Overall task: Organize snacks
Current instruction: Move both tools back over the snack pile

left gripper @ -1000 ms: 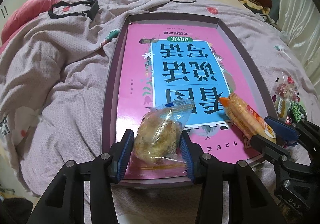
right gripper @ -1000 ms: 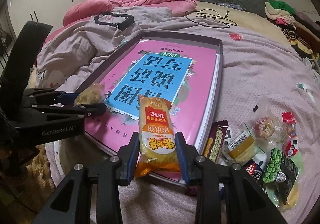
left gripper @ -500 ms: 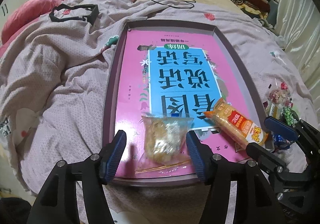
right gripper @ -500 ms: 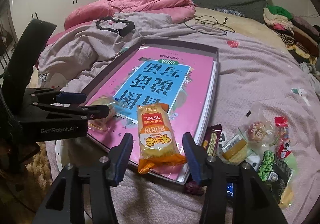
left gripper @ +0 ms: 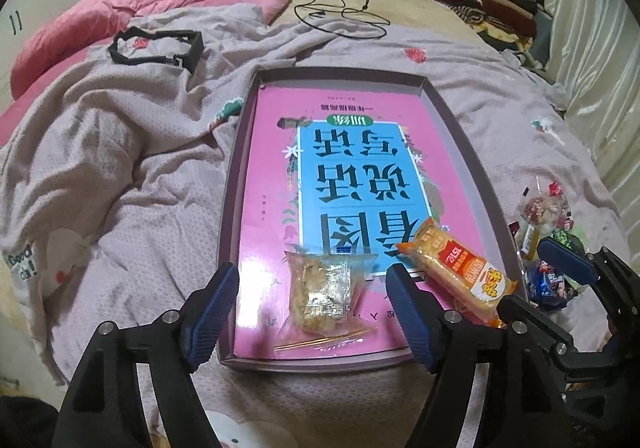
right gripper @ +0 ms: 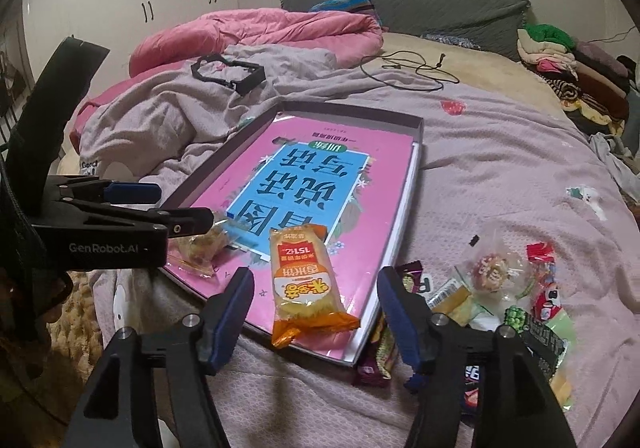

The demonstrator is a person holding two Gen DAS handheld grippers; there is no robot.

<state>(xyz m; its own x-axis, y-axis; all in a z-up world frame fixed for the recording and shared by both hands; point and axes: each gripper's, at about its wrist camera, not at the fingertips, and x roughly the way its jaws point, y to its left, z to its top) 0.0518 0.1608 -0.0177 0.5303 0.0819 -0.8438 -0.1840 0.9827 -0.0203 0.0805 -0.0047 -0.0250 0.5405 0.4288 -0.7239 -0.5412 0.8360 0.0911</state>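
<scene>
At the near left corner of the tray (left gripper: 236, 183), the clear-wrapped pastry (left gripper: 322, 288) is lying flat on the pink book (left gripper: 276, 151), and the left gripper (left gripper: 316, 312) is hanging just short of it with its tongs spread wide and gripping nothing. Just to the right, the orange snack bar (right gripper: 304, 284) is resting on the same book cover with its crimped tail sitting at the tray's near edge; the right gripper (right gripper: 316, 312) is flanking it, tongs likewise apart and empty. Farther right, the loose snack pile (right gripper: 508, 288) is waiting on the purple bedsheet (right gripper: 500, 151), with a dark wrapper (right gripper: 380, 352) lying against the tray's corner.

Several risks are showing. The glossy cover is probably offering little friction, so a nudge from either tool could be sending the bar off the near edge. The soft bedding is giving the tray an unsteady footing, so a downward press may be tipping it. Reaching right, the open fingers could be snagging crinkly wrappers and dragging neighbours along, and a hard squeeze would likely be crushing the pastry.
</scene>
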